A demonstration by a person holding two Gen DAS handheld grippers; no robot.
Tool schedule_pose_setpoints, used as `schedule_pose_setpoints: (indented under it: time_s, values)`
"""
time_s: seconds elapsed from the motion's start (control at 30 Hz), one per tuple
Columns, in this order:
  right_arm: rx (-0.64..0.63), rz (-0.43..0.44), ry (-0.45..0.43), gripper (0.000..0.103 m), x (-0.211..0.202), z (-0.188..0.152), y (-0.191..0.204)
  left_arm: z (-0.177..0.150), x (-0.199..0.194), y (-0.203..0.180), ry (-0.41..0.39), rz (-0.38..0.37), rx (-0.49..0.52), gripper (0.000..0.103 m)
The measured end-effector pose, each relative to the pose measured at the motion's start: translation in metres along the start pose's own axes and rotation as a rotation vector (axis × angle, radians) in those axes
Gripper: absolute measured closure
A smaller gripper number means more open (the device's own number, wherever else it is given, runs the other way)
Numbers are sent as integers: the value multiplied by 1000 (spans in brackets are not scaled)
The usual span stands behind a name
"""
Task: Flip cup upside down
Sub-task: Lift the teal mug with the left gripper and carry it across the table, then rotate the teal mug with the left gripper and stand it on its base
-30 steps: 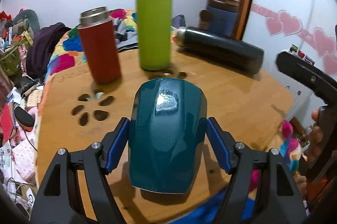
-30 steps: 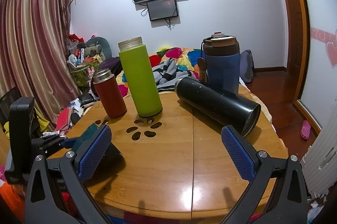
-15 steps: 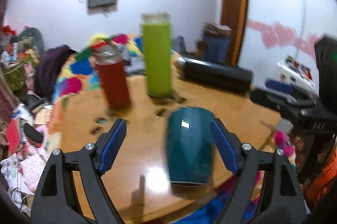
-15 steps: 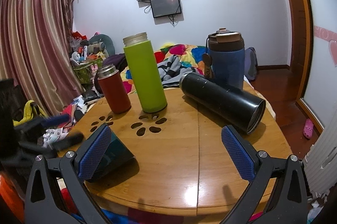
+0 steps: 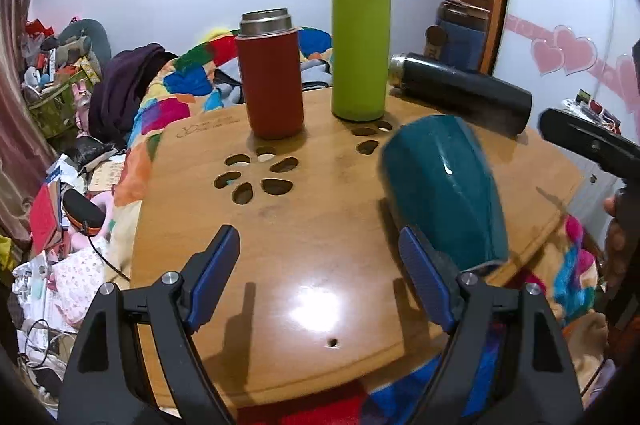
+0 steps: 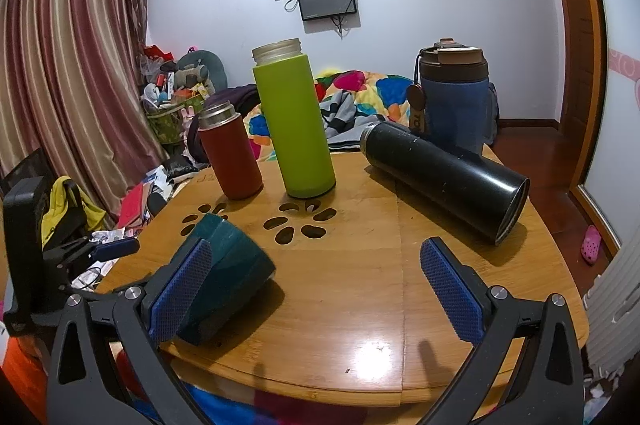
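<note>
A dark teal cup stands upside down on the round wooden table, near its front edge; it also shows in the right wrist view. My left gripper is open and empty, to the left of the cup, with its right finger just beside the cup's rim. My right gripper is open and empty over the table, its left finger in front of the cup.
A red flask and a tall green bottle stand at the back of the table. A black flask lies on its side at the right, with a blue jug behind it. Flower-shaped cutouts pierce the tabletop.
My left gripper let go of the teal cup, opened and drew back to the left. The cup now stands free on the table. The right gripper barely moved.
</note>
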State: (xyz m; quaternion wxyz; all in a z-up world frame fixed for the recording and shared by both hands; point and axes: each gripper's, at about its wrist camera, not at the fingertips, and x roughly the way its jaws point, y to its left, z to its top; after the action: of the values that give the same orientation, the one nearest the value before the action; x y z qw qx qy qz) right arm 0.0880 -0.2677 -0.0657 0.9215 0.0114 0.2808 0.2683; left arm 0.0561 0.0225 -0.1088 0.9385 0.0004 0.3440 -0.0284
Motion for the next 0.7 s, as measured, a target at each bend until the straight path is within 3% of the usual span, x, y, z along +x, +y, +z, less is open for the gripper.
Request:
schedule_pose_setpoints:
  time_s: [0.23, 0.4, 0.47, 0.53, 0.7]
  values:
    - [-12, 40, 13, 0, 3, -4, 4, 0, -4, -21, -3, -54, 41, 21]
    - [-50, 120, 46, 0, 10, -13, 11, 9, -23, -24, -85, -29, 56, 21]
    - [-64, 163, 68, 0, 17, -16, 15, 17, -31, -23, -119, -35, 45, 29]
    - [-87, 216, 94, 0, 27, -18, 21, 24, -35, -24, -136, -47, 48, 45]
    - [-138, 277, 148, 16, 49, -25, 31, 38, -35, -38, -155, -112, 81, 72]
